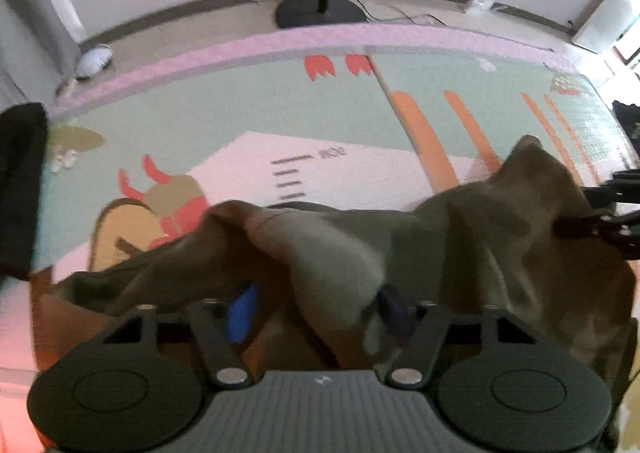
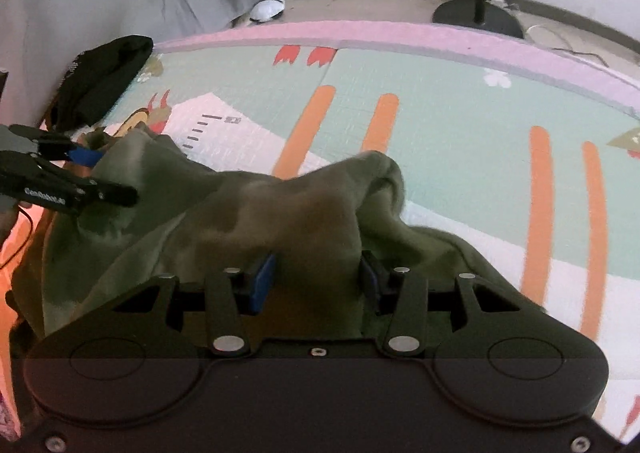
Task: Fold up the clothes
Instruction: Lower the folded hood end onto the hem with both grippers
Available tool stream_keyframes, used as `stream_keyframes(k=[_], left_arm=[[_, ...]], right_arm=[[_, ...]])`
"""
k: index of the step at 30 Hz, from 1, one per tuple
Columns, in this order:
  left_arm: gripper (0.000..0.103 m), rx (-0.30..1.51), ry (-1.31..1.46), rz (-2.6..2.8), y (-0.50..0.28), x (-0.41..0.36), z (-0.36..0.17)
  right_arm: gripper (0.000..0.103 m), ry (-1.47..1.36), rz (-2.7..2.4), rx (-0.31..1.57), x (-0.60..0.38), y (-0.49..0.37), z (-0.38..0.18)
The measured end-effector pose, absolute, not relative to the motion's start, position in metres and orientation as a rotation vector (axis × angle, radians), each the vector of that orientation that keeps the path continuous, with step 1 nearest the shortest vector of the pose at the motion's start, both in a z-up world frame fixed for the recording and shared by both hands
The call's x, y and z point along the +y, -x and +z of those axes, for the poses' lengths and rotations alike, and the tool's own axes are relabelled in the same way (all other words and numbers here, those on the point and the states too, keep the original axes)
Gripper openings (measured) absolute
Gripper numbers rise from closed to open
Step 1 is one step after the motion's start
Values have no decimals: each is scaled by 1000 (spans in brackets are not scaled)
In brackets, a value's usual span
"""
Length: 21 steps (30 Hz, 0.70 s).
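Olive-green fabric is the whole story here: a crumpled garment [image 1: 460,237] sits bunched on the play mat [image 1: 280,101], and both grippers are buried in it. Looks like the pick-up-and-spread step, grabbing two spots so the thing can be pulled flat before any actual folding. The left gripper [image 1: 316,309] has cloth heaped between its blue pads, jaws about half apart, but the frame is blurry and I can't tell if it's really pinching. The right gripper [image 2: 318,281] looks clamped on a thick wad of the fabric filling the gap. My guess for the next move: lift and pull the two hands apart to shake it out. The right wrist view shows the left gripper from the side at 9 o'clock, its blue pad against the garment's edge, plus a black garment [image 2: 104,73] at 10 o'clock. The left view only catches the right gripper's tip at 3 o'clock.
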<state>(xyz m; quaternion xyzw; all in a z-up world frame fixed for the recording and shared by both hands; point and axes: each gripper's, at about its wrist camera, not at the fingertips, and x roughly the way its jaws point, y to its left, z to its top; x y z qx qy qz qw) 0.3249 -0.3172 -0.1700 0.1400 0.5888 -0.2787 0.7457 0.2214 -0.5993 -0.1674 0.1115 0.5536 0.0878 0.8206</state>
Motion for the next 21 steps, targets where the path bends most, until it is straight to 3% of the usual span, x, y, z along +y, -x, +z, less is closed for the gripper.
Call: stream_keyframes(k=[2,3,4,9,14,21], left_arm=[[38,1303,-337,-615,-325,-324,-175],[30,1298,-350,-625,-323,-326,-174],[21,1294,-363,-634,-322,-329,-174],[20,1265,-353,-612,-328,-330,-163],[21,1234,-157,-554,-363,-314,-144],[34,1327,-104,-410,-390,-305,-173]], right_arm=[[28,-230,209,1185,-597,-227,-172],[14,-210,218,1181,-595,-229,-172],[10,-190,226,1178,-593,-230,-172],[6,-179,221,1131,-594,-232,-160],[5,-235,135,1043,-612,-232,-148],[6,-273,85,1071,-605,-225,-177]])
